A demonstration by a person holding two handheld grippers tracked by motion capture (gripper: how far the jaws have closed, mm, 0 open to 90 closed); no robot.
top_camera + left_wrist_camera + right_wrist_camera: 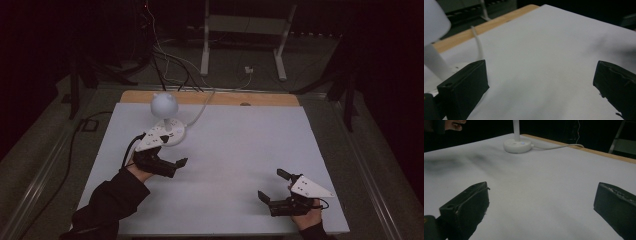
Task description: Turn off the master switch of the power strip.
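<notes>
While nothing is gripped yet, work looks barely begun, judging by layout. Left gripper [165,150] spread wide, jaws w/ nothing btwn them but bare white table sheet [240,150]. Small white desk lamp w/ round globe head, thin stem & flat round base [167,120] just beside that gripper's left jaw, slightly ahead of it; base edge and stem seen right behind that jaw in left gripper view [434,62]. No contact discernible there; cannot tell for sure. White lamp cord [202,107] running off from base, ahead of jaws toward wooden far edge of table.

Right gripper [274,187] likewise wide open, holding nothing, well apart from lamp; lamp base far ahead of its left jaw [517,145], cord trailing off ahead btwn the jaws.

Done so far: approx. an approach by left side only. Left to do: probably close in on lamp or its base buttons.

Containers: none on table, so no contents to report.
</notes>
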